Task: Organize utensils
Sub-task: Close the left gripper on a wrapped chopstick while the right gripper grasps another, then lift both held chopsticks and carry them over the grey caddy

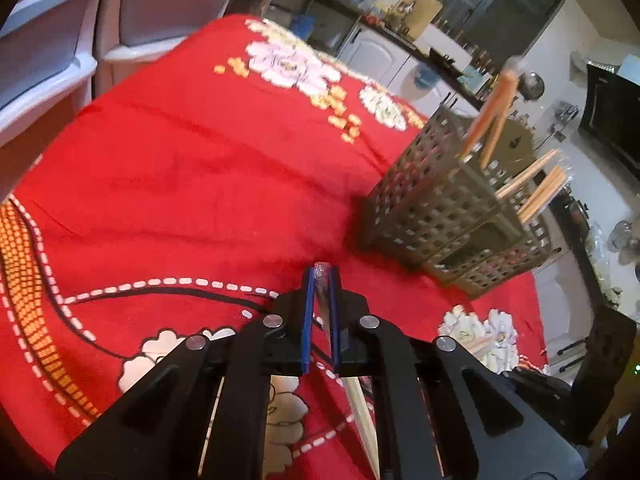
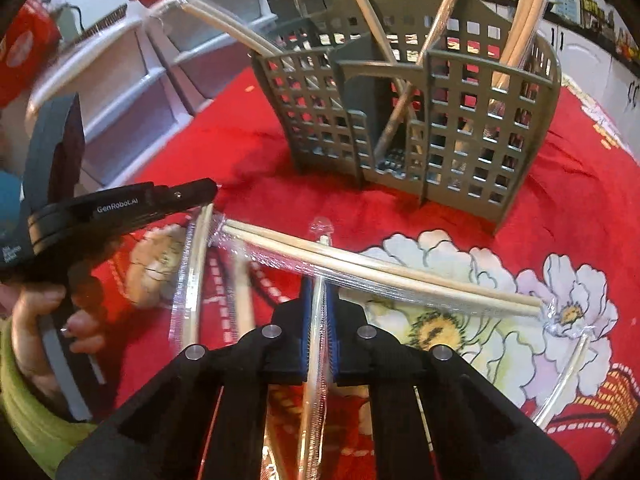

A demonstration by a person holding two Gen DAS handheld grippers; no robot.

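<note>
A grey lattice utensil caddy (image 1: 452, 204) (image 2: 420, 120) stands on the red flowered tablecloth, with several wrapped chopstick pairs (image 2: 520, 20) leaning in its compartments. My left gripper (image 1: 322, 280) is shut on a plastic-wrapped chopstick pair (image 1: 360, 408), left of and below the caddy. My right gripper (image 2: 322, 276) is shut on another wrapped chopstick pair (image 2: 316, 340), in front of the caddy. A wrapped pair (image 2: 380, 272) lies flat on the cloth just past the right fingertips. The left gripper's body (image 2: 120, 208) shows at the left of the right wrist view.
More wrapped pairs lie on the cloth at left (image 2: 196, 272) and at lower right (image 2: 568, 376). White plastic drawer units (image 1: 52, 40) (image 2: 132, 92) stand beside the table. A kitchen counter (image 1: 420, 40) runs behind.
</note>
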